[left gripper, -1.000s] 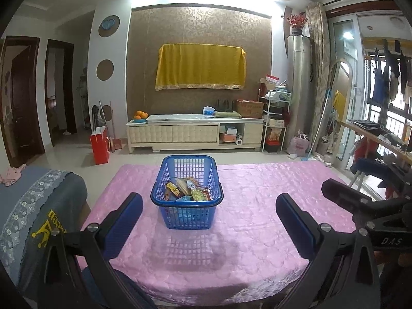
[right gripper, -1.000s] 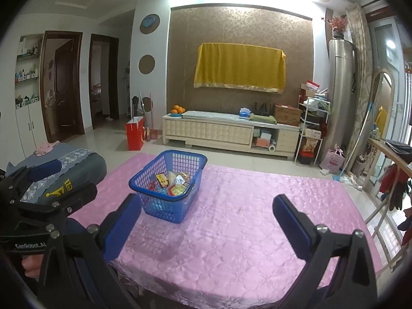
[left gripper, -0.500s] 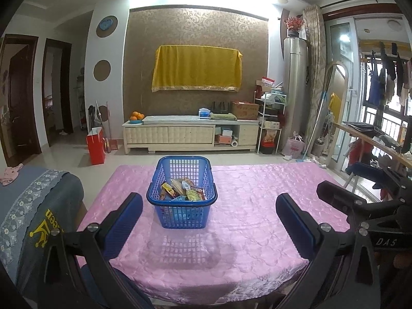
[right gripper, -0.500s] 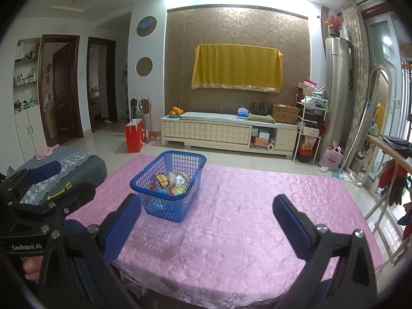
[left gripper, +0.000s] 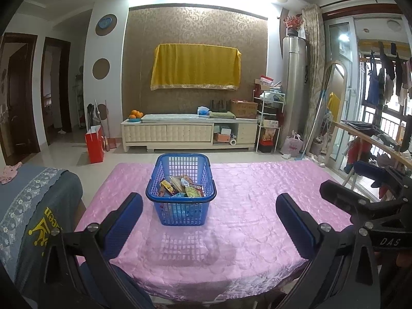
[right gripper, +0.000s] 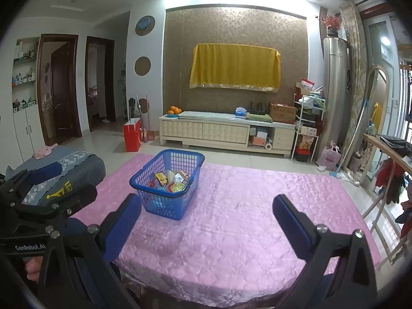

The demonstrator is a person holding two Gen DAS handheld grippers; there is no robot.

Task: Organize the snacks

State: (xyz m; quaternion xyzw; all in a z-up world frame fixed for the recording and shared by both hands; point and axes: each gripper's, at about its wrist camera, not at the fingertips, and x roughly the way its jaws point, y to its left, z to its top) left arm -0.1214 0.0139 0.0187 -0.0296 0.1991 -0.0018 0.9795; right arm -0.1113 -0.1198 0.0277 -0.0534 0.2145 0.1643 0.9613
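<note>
A blue plastic basket (left gripper: pixel 181 212) (right gripper: pixel 164 206) stands on the pink-covered table (left gripper: pixel 244 231) (right gripper: pixel 244 219), toward its far left part. Several snack packets (left gripper: pixel 181 188) (right gripper: pixel 171 180) lie inside it. My left gripper (left gripper: pixel 208 221) hangs open above the table's near edge, the basket just ahead between its blue pads, nothing held. My right gripper (right gripper: pixel 206 221) is open too and holds nothing, with the basket ahead to its left. Each gripper shows at the side of the other's view.
A grey-blue covered seat (left gripper: pixel 31 200) (right gripper: pixel 64 164) sits left of the table. A wooden clothes rack (left gripper: pixel 373 141) (right gripper: pixel 386 159) stands to the right. Beyond the table are tiled floor, a red bag (left gripper: pixel 94 144) and a low cabinet (left gripper: pixel 189 131).
Both views have shifted slightly; the basket sits a little lower and nearer in the left wrist view. Both grippers stay open, and nothing on the table has moved.
</note>
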